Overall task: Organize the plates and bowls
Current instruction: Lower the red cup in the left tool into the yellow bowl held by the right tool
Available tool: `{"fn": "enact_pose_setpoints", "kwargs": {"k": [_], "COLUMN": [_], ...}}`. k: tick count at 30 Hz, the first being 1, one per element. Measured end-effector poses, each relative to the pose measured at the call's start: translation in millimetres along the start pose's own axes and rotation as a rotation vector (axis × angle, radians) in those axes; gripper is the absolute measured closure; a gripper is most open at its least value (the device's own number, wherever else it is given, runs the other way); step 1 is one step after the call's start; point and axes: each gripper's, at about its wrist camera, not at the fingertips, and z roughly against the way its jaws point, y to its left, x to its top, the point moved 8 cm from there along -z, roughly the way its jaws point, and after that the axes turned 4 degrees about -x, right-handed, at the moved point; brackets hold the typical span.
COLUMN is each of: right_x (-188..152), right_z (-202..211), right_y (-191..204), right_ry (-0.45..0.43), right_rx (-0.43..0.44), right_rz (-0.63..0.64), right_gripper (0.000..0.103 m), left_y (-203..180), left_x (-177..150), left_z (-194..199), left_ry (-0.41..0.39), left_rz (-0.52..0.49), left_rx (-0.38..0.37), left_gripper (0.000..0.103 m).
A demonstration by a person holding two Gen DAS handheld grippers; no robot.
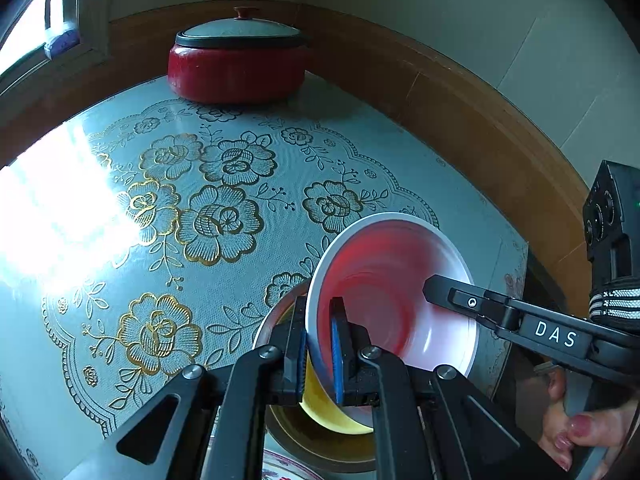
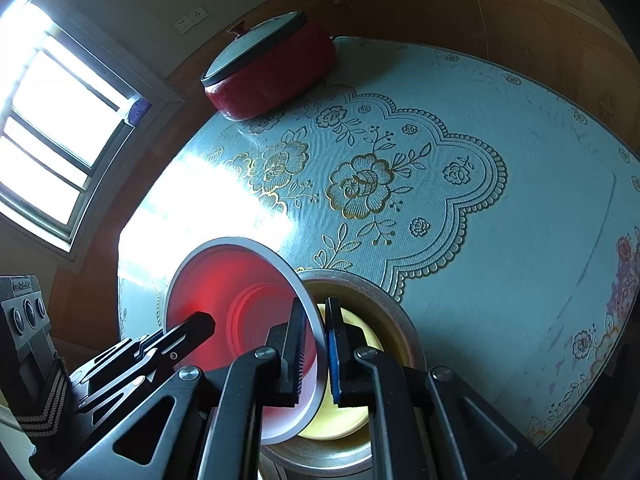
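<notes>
Gripping: both grippers pinch the rim of one white bowl (image 1: pixel 394 292) with a red-tinted inside, tilted up on edge above a stack of dishes.
Left gripper (image 1: pixel 318 344): its blue-padded fingers (image 1: pixel 337 356) are closed on the bowl's near rim, one finger inside the wall and one outside.
Right gripper (image 2: pixel 316 350): its fingers (image 2: pixel 332 352) clamp the opposite rim the same way, the wall sandwiched between the pads.
Bowl's place: near the tabletop's front edge, held over a yellow bowl (image 2: pixel 344 416); whether the two touch cannot be told.
Stack below: the yellow bowl sits nested inside a larger metal bowl (image 2: pixel 396 312), which rests on the tabletop (image 1: pixel 248 248).
Near edge: part of a flower-patterned plate (image 1: pixel 280 468) peeks out just beside the metal bowl.
Cloth: a pale blue cover with gold-outlined flowers spreads across the tabletop, with window glare washing out one side.
Far side: a red pot (image 1: pixel 236 72) with a grey lid and red knob stands well apart, by the wooden wall panel.
Window: a bright window (image 2: pixel 44 128) fills the corner beside the pot.
</notes>
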Motion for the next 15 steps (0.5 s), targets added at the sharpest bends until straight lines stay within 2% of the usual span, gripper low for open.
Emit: {"fn": "enact_pose_setpoints", "kwargs": {"k": [15], "right_x": [-19], "right_z": [-4], "right_y": [-12], "right_ry": [0.029], "right_rx": [-0.001], "right_rz": [-0.020], "right_gripper": [0.093], "left_y": [-6], "left_x": [-15], "left_z": [-5], "left_ry": [0.031], "left_rz": [-0.012], "left_rx": [0.001], "left_gripper": [0.094]}}
